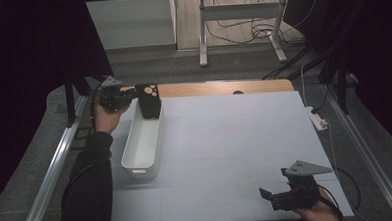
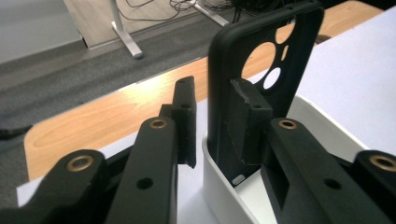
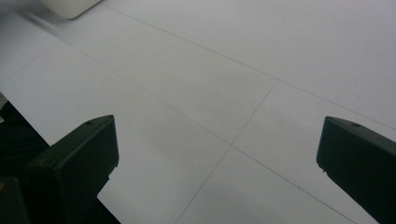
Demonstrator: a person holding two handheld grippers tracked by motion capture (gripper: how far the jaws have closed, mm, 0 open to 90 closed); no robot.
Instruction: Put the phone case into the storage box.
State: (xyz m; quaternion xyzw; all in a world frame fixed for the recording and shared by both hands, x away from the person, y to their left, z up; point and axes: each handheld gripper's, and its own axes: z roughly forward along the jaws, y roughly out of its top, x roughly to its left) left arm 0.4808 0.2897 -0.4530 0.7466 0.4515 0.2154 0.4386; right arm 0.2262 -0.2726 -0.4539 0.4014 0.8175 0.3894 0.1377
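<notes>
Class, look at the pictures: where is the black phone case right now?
In the high view, the black phone case stands upright at the far end of the long white plastic bin, on the table's left side, beside the left gripper.

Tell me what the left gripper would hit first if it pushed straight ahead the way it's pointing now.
The black phone case. It stands upright in the end of the white bin, between the left gripper's jaws, one pad at its inner face. Beyond lies the wooden table edge, though depth is unclear.
</notes>
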